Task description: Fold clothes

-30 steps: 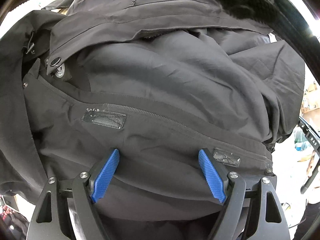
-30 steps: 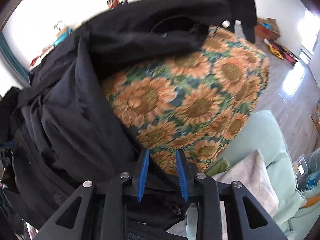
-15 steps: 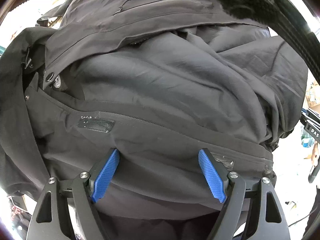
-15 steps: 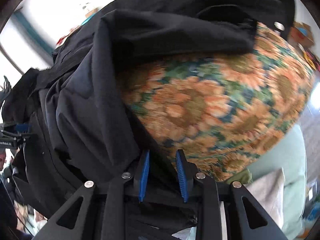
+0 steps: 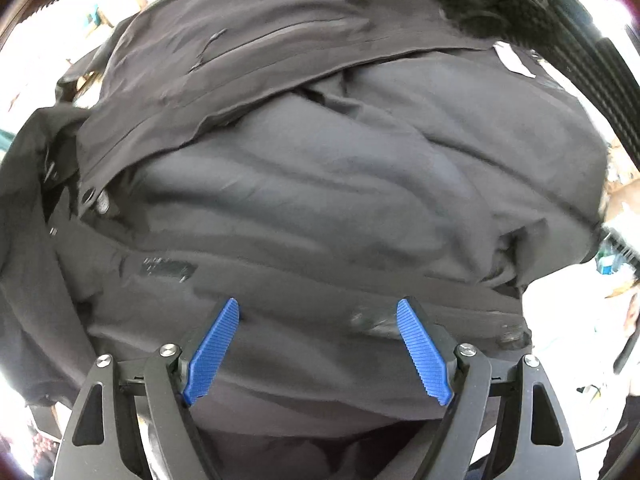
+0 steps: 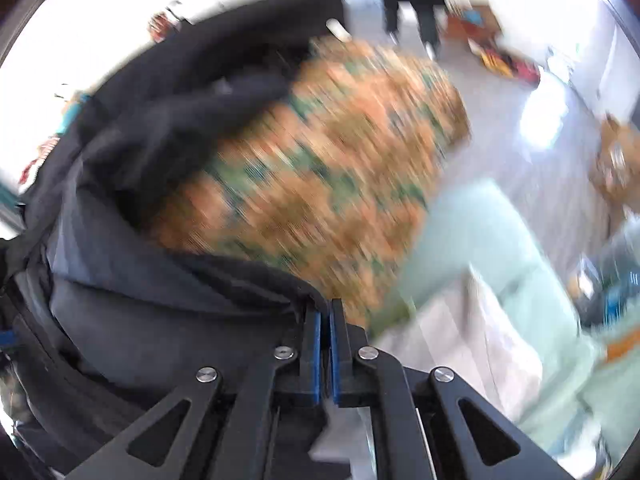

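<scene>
Two grippers, one black jacket (image 5: 320,184) on our sunflower cloth (image 6: 320,168).
We pinch its edge with the right gripper (image 6: 325,316) for folding; our left gripper (image 5: 318,314) hangs spread above, gripping nothing.

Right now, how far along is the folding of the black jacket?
Early. The jacket lies bunched and creased on the sunflower cloth, with no neat fold showing. In hand: the right hand-held gripper has shut at the jacket's edge; the left hand-held gripper hangs open over it. Flattening and folding remain.
</scene>
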Motion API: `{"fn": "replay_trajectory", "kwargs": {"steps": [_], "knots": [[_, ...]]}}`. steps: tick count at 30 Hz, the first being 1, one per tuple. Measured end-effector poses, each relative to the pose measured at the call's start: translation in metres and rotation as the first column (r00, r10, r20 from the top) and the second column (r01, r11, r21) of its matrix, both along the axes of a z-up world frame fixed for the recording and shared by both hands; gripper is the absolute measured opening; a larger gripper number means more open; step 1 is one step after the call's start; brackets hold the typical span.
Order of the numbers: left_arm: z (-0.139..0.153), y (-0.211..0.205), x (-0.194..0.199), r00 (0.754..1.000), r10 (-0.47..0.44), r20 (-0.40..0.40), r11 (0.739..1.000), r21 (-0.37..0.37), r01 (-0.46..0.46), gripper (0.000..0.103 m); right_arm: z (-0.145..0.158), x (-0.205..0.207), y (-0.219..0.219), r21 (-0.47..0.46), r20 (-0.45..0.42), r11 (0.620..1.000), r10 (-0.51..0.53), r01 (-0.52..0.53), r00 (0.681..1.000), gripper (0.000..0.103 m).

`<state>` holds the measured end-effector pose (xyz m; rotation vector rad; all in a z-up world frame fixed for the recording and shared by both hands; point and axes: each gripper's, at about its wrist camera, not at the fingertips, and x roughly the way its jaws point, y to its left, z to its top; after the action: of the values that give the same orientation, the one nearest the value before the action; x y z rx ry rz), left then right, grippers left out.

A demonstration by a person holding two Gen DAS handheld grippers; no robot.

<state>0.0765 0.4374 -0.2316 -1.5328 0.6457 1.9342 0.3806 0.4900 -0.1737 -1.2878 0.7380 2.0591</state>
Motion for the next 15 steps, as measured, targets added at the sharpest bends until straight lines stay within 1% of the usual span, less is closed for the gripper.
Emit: {"fn": "replay_trajectory", "kwargs": {"steps": [1,3,5,6,7,8,11,15], "knots": [[-0.001,0.004,0.002,1.000,-0.011,0.003,1.000,0.007,0.011,0.082,-0.006,0.006,0.000,-0.013,0.025,1.000,-0.011,0.011,1.000,0.003],[-0.003,0.011,0.006,0.999,-0.035,0.006,0.999,0.013,0.035,0.082,-0.016,0.006,-0.011,-0.028,0.069,1.000,0.015,-0.013,0.998,0.003],[-0.007,0.016,0.010,0.998,-0.062,-0.004,0.998,-0.001,0.062,0.082,-0.016,0.004,-0.016,-0.034,0.077,0.999,0.026,-0.023,0.997,0.005],[-0.009,0.017,0.010,0.998,-0.068,-0.007,0.998,-0.008,0.068,0.082,-0.011,0.005,-0.015,-0.039,0.062,0.999,0.025,-0.022,0.998,0.009],[-0.012,0.017,0.010,0.998,-0.065,-0.006,0.998,-0.011,0.065,0.082,-0.007,0.006,-0.013,-0.044,0.047,0.999,0.024,-0.021,0.999,0.016],[-0.013,0.016,0.006,0.999,-0.052,-0.003,0.999,-0.011,0.052,0.082,-0.003,0.006,-0.011,-0.049,0.033,0.999,0.022,-0.021,0.999,0.021],[-0.018,0.013,-0.004,1.000,-0.006,0.006,1.000,-0.006,0.006,0.082,0.022,0.010,0.006,-0.082,-0.102,0.996,-0.024,0.015,0.995,0.022],[-0.021,0.013,-0.013,1.000,0.026,0.014,1.000,0.009,-0.026,0.082,0.051,-0.006,0.021,-0.030,-0.161,0.999,-0.017,0.012,0.987,0.022]]}}
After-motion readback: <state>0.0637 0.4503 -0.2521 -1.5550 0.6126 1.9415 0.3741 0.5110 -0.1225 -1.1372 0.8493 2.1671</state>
